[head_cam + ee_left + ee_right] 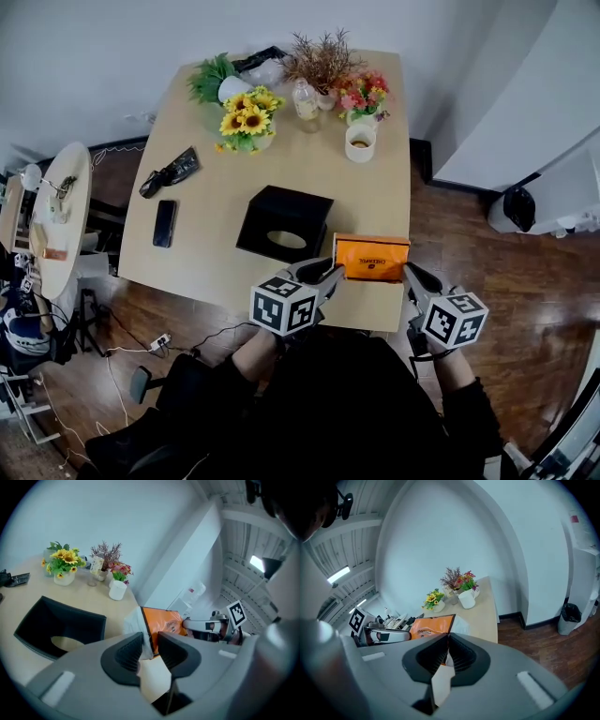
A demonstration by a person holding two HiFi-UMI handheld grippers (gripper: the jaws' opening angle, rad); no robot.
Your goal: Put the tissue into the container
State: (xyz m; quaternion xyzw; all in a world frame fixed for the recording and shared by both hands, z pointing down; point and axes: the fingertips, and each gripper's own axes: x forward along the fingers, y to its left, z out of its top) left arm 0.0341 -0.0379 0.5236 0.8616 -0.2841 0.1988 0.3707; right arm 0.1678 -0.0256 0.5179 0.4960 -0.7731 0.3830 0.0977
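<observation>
Tissue pack (371, 257): flat rectangular pack in bright orange wrapper, with a short line of dark print on the broad face. The print is too small to read. In the left gripper view the near end of the pack (164, 620) shows white past a dark seam line. In the right gripper view its other end (431, 626) looks pale and slightly translucent.

Position: the pack is held between the two grippers over the near edge of the worktop (216, 216), long axis running left to right, orange face up. It lies just to the right of the container (272, 202) and nearer the person, not touching it.

Container: black square box with an oval opening in its top, standing on the worktop. The oval shows pale inside in the left gripper view (61, 620).

Left gripper (333, 272): jaws nearly together, pinching the white left end of the pack (149, 648).

Right gripper (412, 274): jaws almost closed, pinching the thin edge at the right end of the pack (446, 656).

Far end of the worktop: sunflowers (247, 117), white cup (360, 143), small bottle (305, 98). A phone (164, 223) lies at the left edge.
</observation>
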